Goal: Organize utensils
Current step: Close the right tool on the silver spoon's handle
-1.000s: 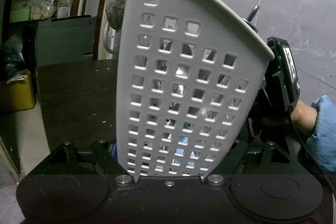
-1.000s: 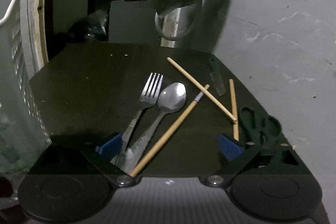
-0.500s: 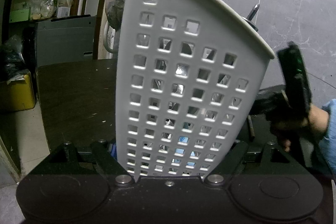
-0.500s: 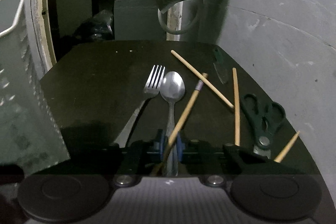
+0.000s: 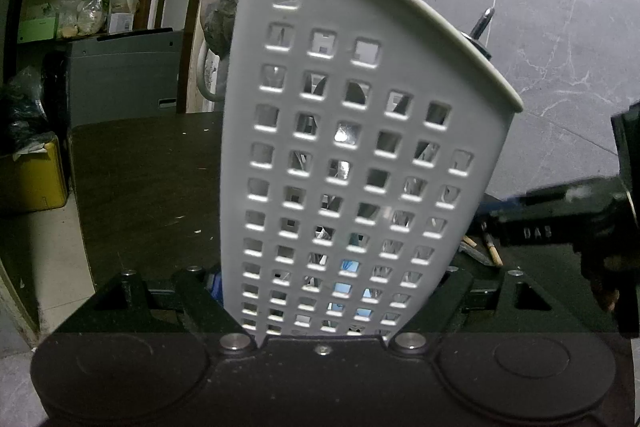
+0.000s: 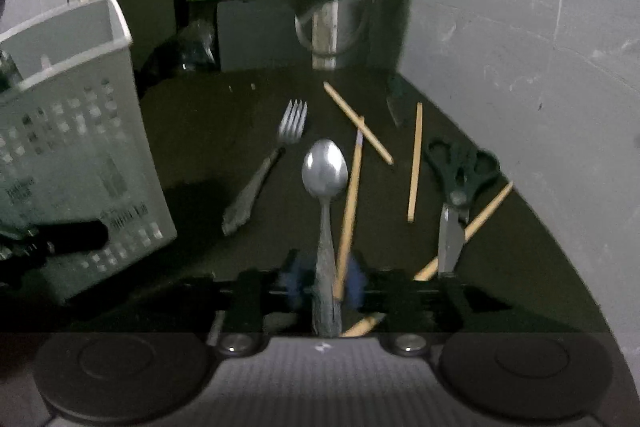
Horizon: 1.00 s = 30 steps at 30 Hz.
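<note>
Spoon (image 6: 325, 173) — polished metal, oval bowl pointing away, slim patterned handle running back into the right gripper (image 6: 325, 281), whose jaws are clamped on the handle together with one wooden chopstick (image 6: 349, 205). Judgement: the spoon is stiff and fairly light but slick, so a two-item pinch may let one piece slide or pivot; a hold on the handle, as taken, suits it best. It appears raised off the dark table (image 6: 200, 131), though the blur leaves that uncertain. Left on the table: fork (image 6: 266, 167) to the left, further chopsticks and black-handled scissors (image 6: 460, 183) to the right.

Basket (image 5: 352, 163) — pale grey plastic, square perforations, tall and tilted, standing at the left; metal utensils show through the holes. Left gripper (image 5: 324, 301) has its jaws closed against the basket's lower walls.
</note>
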Motion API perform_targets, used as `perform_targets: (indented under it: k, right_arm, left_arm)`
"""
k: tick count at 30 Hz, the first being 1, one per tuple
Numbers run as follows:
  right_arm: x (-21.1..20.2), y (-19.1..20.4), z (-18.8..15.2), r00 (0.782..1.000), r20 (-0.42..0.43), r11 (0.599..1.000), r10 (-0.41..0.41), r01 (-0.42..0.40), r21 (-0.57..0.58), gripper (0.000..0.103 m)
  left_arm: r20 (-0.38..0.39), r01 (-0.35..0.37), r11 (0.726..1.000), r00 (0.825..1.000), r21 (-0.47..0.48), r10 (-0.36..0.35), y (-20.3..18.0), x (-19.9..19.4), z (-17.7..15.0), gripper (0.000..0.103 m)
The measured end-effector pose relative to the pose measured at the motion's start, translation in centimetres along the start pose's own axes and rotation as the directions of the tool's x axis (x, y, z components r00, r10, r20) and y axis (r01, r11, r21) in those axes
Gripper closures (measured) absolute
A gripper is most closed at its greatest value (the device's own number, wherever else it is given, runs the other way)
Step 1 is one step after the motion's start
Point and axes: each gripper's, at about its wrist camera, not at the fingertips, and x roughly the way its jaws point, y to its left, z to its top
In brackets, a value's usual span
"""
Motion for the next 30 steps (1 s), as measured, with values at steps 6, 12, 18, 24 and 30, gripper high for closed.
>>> perform_targets:
  k: [6,12,18,24,30]
  right_arm:
    - [1.8,0.5,2.7,0.999,0.039,0.999,0.023,-0.022,-0.034,0.068]
    - [6.3,-1.7,4.1,0.995,-0.035,0.995,0.091,-0.09,0.033,0.082]
    - [5.6,-2.3,3.1,0.995,-0.054,0.994,0.082,-0.078,0.073,0.087]
    - [2.2,-1.5,0.7,0.99,-0.067,0.99,0.128,-0.123,0.069,0.089]
    - [-0.7,1.3,-1.0,0.96,-0.11,0.965,0.259,-0.255,0.054,0.088]
  left_arm:
    - [0.0,-0.006,1.0,1.0,0.001,0.006,-0.2,0.1,0.0,0.022]
    - [-0.004,-0.006,1.0,1.0,0.003,0.006,-0.4,0.1,0.0,0.022]
    - [-0.004,-0.001,1.0,1.0,-0.002,0.001,-0.3,0.1,0.1,0.022]
    - [-0.003,-0.001,1.0,1.0,-0.002,0.001,-0.1,0.2,0.1,0.022]
    - [-0.003,-0.001,1.0,1.0,-0.001,0.001,-0.1,0.2,0.1,0.022]
